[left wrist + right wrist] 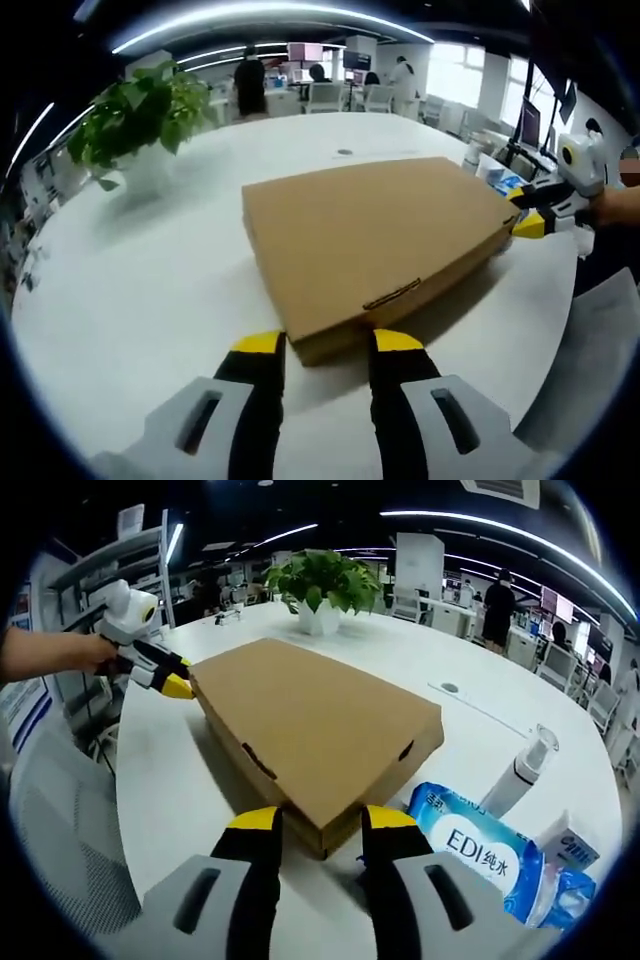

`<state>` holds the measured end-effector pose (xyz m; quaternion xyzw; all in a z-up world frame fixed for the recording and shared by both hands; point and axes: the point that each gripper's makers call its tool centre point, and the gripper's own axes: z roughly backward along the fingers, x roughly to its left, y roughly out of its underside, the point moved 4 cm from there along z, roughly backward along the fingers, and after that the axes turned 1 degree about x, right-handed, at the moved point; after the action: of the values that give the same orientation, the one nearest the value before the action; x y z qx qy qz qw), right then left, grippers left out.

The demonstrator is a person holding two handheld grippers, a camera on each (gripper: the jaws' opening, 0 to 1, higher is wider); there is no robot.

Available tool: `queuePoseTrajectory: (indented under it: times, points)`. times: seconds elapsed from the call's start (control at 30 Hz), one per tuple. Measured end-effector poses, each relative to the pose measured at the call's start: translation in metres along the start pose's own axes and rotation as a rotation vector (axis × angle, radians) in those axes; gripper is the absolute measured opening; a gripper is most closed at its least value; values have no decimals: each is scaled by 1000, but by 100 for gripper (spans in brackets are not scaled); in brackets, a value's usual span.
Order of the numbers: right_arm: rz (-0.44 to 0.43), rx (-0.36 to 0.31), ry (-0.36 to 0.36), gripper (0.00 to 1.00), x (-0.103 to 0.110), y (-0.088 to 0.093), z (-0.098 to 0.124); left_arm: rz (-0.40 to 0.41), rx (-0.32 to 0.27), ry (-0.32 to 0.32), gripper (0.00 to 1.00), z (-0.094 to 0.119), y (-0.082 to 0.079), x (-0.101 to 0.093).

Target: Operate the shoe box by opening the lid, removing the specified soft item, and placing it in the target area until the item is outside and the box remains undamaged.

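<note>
Two grippers flank one flat cardboard shoe box [375,240], lid down, on a white round table [150,290]. In the left gripper view, our left gripper [328,345] stands with jaws spread at the near corner of the box, one yellow tip to each side of it, not yet gripping as far as we can tell. The right gripper [530,210] shows at the far right corner, tips close against the box edge. In the right gripper view it [318,820] is likewise spread, astride the near corner.

We judge the opposite-corner placement is meant to steady the box and find the lid's edge, so the lid lifts evenly without tearing the card. The soft item is inside, unseen; the task has barely started.

Nearby:
- a potted plant [140,110] far left on the table
- a wipes pack [490,855] and spray bottle [520,770] just beside the box
- a small carton [575,845] beyond the wipes
</note>
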<state>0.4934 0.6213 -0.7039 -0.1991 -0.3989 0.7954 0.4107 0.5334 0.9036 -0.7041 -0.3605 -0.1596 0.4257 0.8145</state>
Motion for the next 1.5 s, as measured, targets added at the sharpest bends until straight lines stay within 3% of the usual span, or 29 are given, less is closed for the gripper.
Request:
queuePoseTrajectory:
  times: [0.43,0.63,1.03,1.27,1.5]
  points:
    - [-20,3,9,29,-9,-3,-3,-3,-1,-6,32,-6,-6,2]
    - [-28,-21,36,38,-12,-5,8,2,-24,-19,41,3,-7,0]
    - [-56,-48,122,49,-26,5,53,5,-78,-28,50,34,-6,-16]
    - [-91,-51,175,62,-27,20,84,17,-123,-35,58,57,-4,-29]
    - [-123,-49,234,68,-25,38,114,11,-167,-57,62,82,-2,-40]
